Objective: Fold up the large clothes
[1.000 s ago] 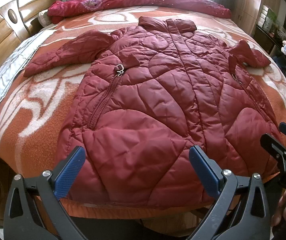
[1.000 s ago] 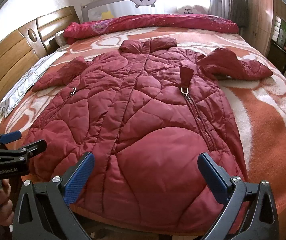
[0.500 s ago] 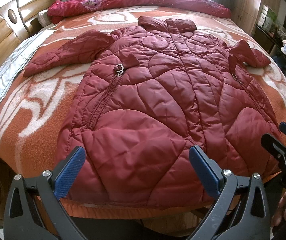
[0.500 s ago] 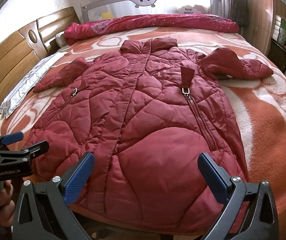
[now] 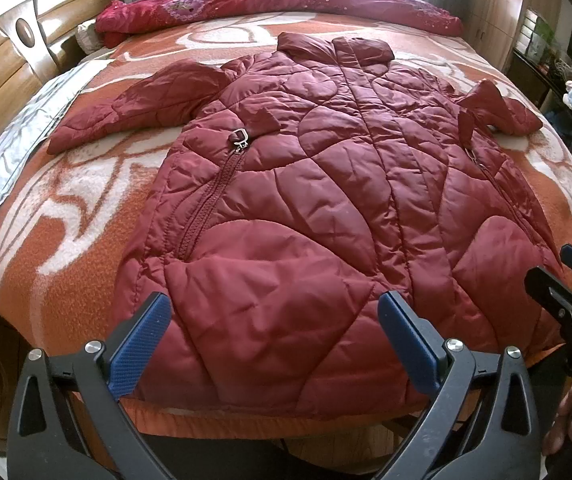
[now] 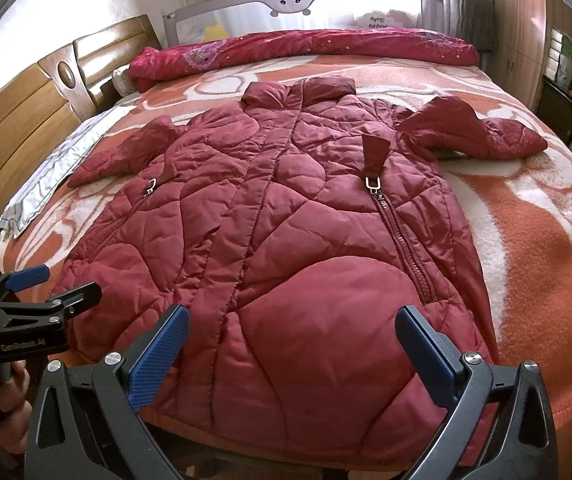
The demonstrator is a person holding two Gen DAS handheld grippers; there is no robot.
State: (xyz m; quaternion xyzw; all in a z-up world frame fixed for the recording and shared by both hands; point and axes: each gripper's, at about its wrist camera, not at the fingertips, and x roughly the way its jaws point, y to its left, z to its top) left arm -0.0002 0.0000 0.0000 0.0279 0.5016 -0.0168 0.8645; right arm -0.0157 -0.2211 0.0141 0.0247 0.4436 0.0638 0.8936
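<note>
A dark red quilted coat lies flat on the bed, collar at the far end, hem at the near edge, both sleeves spread sideways. My left gripper hovers open just above the hem, left of centre, holding nothing. My right gripper is open over the hem's right part, also holding nothing. Each gripper shows in the other's view: the right gripper at the right edge, the left gripper at the left edge, both held by a hand.
An orange and white blanket covers the bed. A red quilt lies rolled along the far side. A wooden headboard is at left, a grey pillow edge beside it, cabinets at right.
Both grippers have drifted slightly; the coat lies as before and both stay open.
</note>
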